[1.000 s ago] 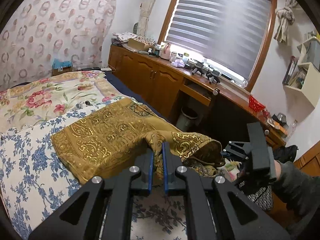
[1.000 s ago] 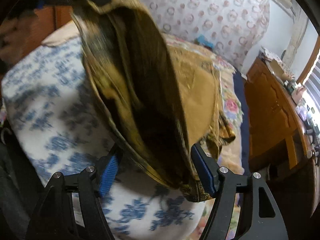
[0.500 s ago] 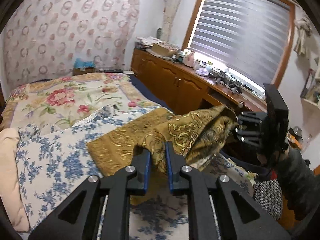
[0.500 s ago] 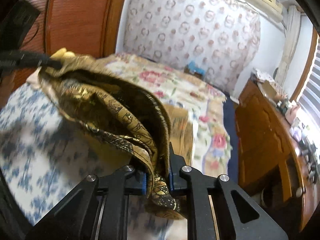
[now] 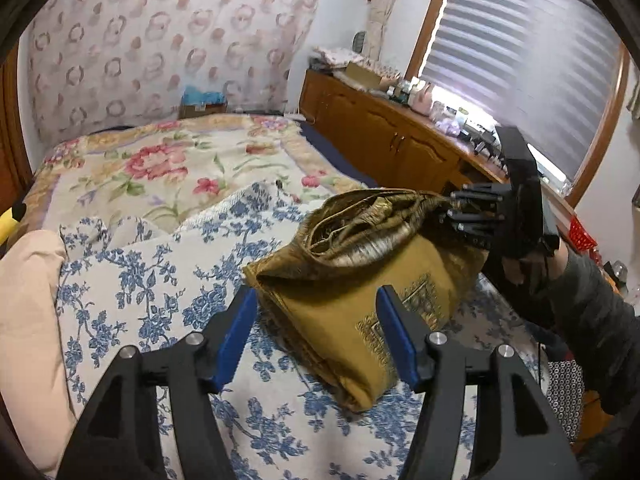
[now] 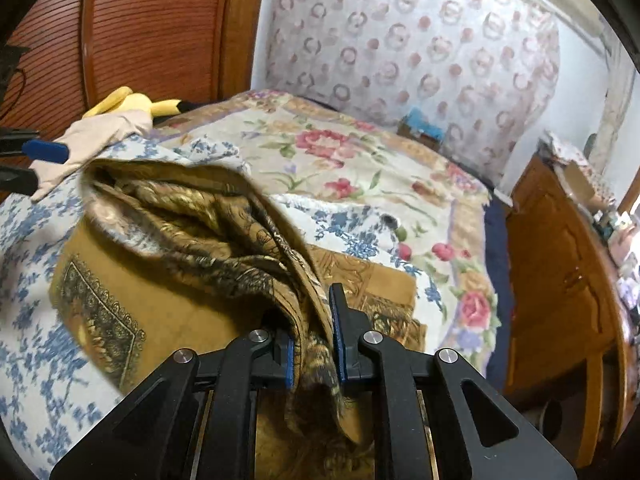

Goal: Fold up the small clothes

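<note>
Right tool (image 6: 313, 344), black w/ blue pads, clamped narrow on a bunched edge of the gold-brown brocade cloth w/ ornate woven pattern (image 6: 188, 232). Left tool (image 5: 314, 334) jaws opening, cloth between the pads but untouched. Cloth lies part-folded, top layer lifted, on the white-and-blue floral bedspread (image 5: 132, 280). No readable writing.

**A lived-in bedroom at home**

Ahead of the grippers lies a bed (image 5: 160, 168) under a rose-patterned quilt, with a blue-flowered cover (image 5: 132, 280) nearer. Beyond it hangs a ring-patterned curtain (image 5: 160, 40). Off to the right a wooden cabinet run (image 5: 380, 136), its top crowded with bottles and boxes, stands under a window with a slatted blind (image 5: 520, 64). A yellow plush toy (image 6: 132, 104) rests by the wooden headboard (image 6: 152, 20).
</note>
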`<state>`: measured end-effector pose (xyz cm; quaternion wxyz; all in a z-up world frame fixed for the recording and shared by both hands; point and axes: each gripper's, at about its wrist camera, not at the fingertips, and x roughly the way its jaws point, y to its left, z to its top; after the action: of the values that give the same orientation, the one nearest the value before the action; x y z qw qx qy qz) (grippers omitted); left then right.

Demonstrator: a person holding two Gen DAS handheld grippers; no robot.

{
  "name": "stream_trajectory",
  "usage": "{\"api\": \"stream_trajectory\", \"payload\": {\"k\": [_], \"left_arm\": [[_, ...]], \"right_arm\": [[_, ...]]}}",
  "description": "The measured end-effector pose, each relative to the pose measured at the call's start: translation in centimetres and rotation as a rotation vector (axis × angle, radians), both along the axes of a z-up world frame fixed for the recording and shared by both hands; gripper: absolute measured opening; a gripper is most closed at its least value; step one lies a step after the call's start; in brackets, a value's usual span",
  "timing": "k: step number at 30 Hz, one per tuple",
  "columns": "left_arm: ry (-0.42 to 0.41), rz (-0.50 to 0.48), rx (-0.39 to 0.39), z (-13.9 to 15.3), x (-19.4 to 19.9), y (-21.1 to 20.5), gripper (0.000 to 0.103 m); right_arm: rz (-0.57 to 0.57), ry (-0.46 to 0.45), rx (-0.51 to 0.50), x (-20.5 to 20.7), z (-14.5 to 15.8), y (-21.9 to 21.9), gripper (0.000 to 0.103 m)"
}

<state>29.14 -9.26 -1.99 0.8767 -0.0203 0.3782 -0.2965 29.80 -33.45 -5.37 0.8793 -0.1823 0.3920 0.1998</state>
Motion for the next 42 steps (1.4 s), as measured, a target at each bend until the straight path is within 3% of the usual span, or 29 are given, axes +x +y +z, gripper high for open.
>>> {"api": "stream_trajectory", "payload": {"k": [5, 7, 11, 18, 23, 29, 33, 35, 42], "left_arm": [[0.086, 0.01, 0.04, -3.0, 2.4, -0.9, 0.061], [0.113, 0.009, 0.05, -4.0, 3.1, -1.4, 0.061], [0.146, 0.009, 0.064, -5.4, 4.2, -2.1, 0.061], [0.181, 0.03, 0.053, -6.5, 5.7, -2.3, 0.061], [0.195, 0.032, 0.038, -7.1, 6.4, -2.8, 0.061], [0.189, 0.044, 0.01, -7.3, 6.8, -2.9, 0.06], [0.194, 0.03, -0.002, -7.4, 7.1, -3.0, 0.03], [0.215, 0.019, -0.041, -7.2, 7.3, -2.7, 0.009], [0.151, -0.034, -0.11, -4.3, 5.9, -3.2, 0.003]], "right_arm": [[-0.07, -0.045, 0.044, 2.1, 1.2, -0.5, 0.041], [-0.141, -0.072, 0.076, 3.1, 2.1, -1.4, 0.048], [-0.223, -0.111, 0.078, 3.7, 3.6, -3.1, 0.053], [-0.227, -0.007, 0.135, 1.2, 3.4, -5.7, 0.067], [-0.26, 0.093, 0.113, 0.3, 0.6, -7.1, 0.069], [-0.309, 0.22, 0.161, 1.0, -2.5, -8.5, 0.07], [-0.304, 0.258, 0.222, 1.3, -3.1, -8.6, 0.07], [-0.302, 0.253, 0.225, 1.1, -3.1, -8.3, 0.071], [-0.262, 0.262, 0.237, 0.6, -3.1, -7.8, 0.053]]}}
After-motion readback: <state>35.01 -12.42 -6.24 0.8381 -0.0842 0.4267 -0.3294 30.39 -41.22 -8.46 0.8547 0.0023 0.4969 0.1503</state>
